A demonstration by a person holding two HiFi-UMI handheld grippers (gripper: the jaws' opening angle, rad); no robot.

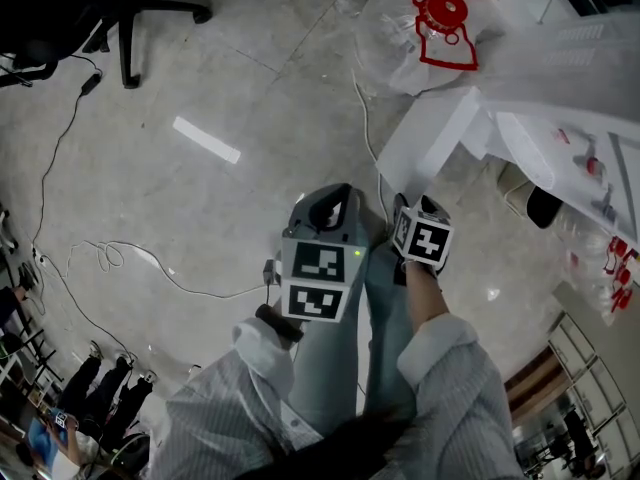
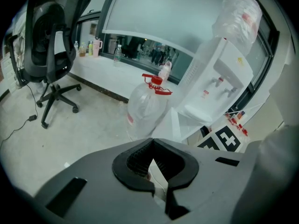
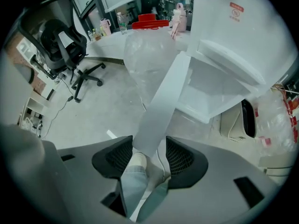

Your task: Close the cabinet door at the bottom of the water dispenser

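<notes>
The white water dispenser (image 2: pixel 224 73) (image 3: pixel 243 27) stands at the right, and its bottom cabinet door (image 1: pixel 430 143) (image 3: pixel 163 97) is swung wide open toward me. My right gripper (image 1: pixel 408 213) (image 3: pixel 149 155) points steeply down at the door's free lower corner. Its jaws are open, and the door's edge runs down between the ribbed pads (image 3: pixel 180 157) with none pressing on it. The open cabinet's white inside (image 3: pixel 210 92) shows behind the door. My left gripper (image 1: pixel 335 200) (image 2: pixel 152 164) hangs just left of the right one, shut on nothing, facing the door (image 2: pixel 174 125).
A large clear water bottle (image 1: pixel 430 28) (image 2: pixel 145 108) with a red handle stands on the floor beside the dispenser. A black office chair (image 1: pixel 110 8) (image 2: pixel 51 45) is at the far left. Cables (image 1: pixel 130 258) trail over the grey floor. My legs and a shoe (image 3: pixel 135 161) are directly below the grippers.
</notes>
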